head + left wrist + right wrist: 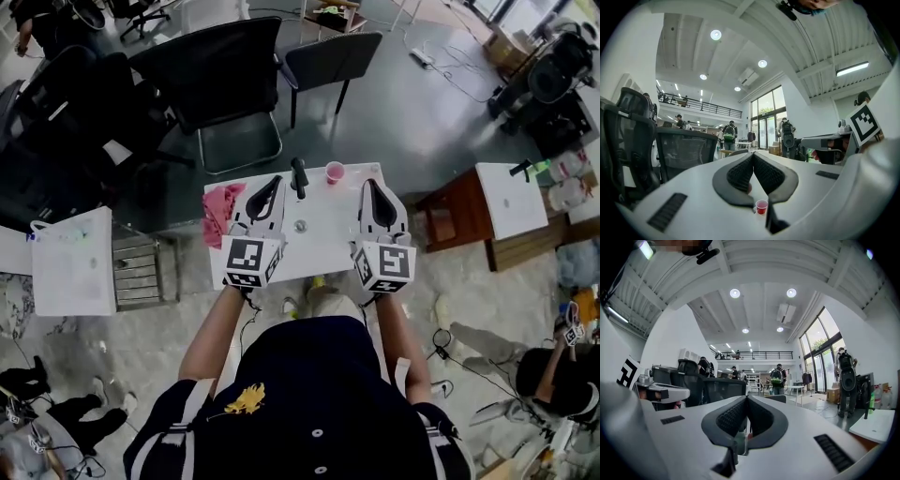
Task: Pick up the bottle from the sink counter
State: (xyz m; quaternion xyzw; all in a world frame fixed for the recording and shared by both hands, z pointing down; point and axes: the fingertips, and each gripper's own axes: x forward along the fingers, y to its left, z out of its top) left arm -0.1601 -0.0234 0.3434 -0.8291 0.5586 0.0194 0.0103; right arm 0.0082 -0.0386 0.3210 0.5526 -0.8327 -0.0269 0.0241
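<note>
A small white sink counter (323, 246) stands in front of me, with a black faucet (298, 176) at its far edge. A pink cup (335, 172) stands next to the faucet, and a small round grey thing (300, 225) lies mid-counter. I cannot make out a bottle with certainty. In the right gripper view a pale see-through shape (739, 441) shows under the jaws beside the faucet (727, 464). My left gripper (277, 178) (753, 154) and right gripper (367, 181) (746, 397) hover side by side over the counter, both shut and empty. The cup (761, 206) shows below the left jaws.
A pink cloth (222, 208) lies on the counter's left end. Two black chairs (220, 75) (328, 56) stand beyond the counter. A white panel (70, 258) is at the left and a white-topped wooden stand (511, 199) at the right. Cables lie on the floor.
</note>
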